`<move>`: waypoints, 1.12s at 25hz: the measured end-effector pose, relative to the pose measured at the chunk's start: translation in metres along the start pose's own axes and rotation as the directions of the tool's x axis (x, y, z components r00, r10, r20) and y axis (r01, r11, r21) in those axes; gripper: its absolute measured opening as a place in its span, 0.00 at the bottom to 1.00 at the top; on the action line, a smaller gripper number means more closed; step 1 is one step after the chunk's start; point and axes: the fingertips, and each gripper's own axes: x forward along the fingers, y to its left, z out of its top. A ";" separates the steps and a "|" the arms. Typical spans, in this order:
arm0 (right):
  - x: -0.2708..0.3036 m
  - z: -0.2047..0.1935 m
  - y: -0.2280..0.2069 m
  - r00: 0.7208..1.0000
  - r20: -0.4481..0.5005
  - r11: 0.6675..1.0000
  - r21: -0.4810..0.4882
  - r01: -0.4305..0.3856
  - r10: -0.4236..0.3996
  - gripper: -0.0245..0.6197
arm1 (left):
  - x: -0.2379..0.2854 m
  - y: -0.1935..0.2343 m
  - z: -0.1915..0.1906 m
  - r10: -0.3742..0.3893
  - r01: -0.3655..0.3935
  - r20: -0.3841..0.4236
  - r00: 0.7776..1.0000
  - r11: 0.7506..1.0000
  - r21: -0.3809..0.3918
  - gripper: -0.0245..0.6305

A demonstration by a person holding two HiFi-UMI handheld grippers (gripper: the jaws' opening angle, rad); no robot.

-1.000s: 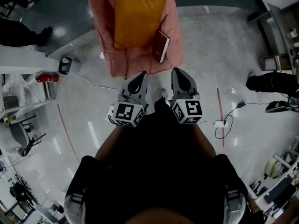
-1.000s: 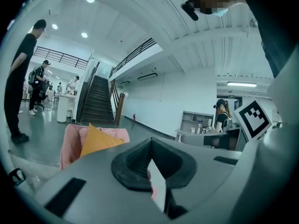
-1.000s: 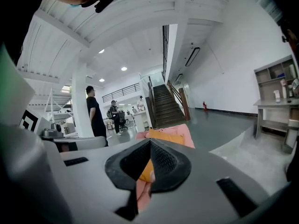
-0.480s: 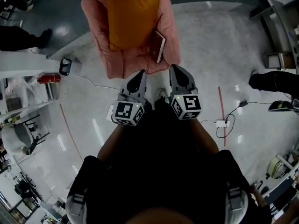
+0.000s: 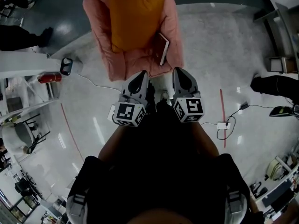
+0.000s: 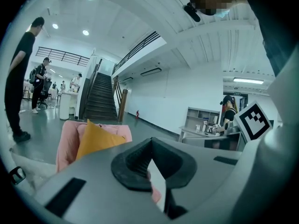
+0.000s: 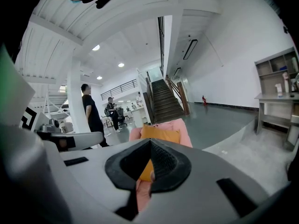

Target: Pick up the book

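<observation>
One book, one cushion, one armchair.
Two in hand: left gripper and right gripper, both closed and empty.

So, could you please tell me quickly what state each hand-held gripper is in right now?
Left hand-held gripper: closed, jaws together, holding nothing.
Right hand-held gripper: closed, jaws together, holding nothing.
</observation>
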 end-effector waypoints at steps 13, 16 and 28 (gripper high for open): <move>0.074 0.000 -0.013 0.998 -0.059 0.999 0.004 0.038 -0.037 0.03 | 0.065 0.057 0.012 -0.045 0.044 -0.019 0.999 0.999 -0.013 0.05; 0.093 0.001 -0.017 0.997 -0.072 0.999 0.005 0.041 -0.041 0.03 | 0.082 0.070 0.012 -0.050 0.049 -0.022 0.999 0.999 -0.013 0.05; 0.159 -0.040 -0.042 0.983 -0.174 0.998 0.027 0.064 -0.058 0.03 | 0.138 0.113 -0.026 -0.058 0.052 -0.096 0.994 0.997 -0.063 0.05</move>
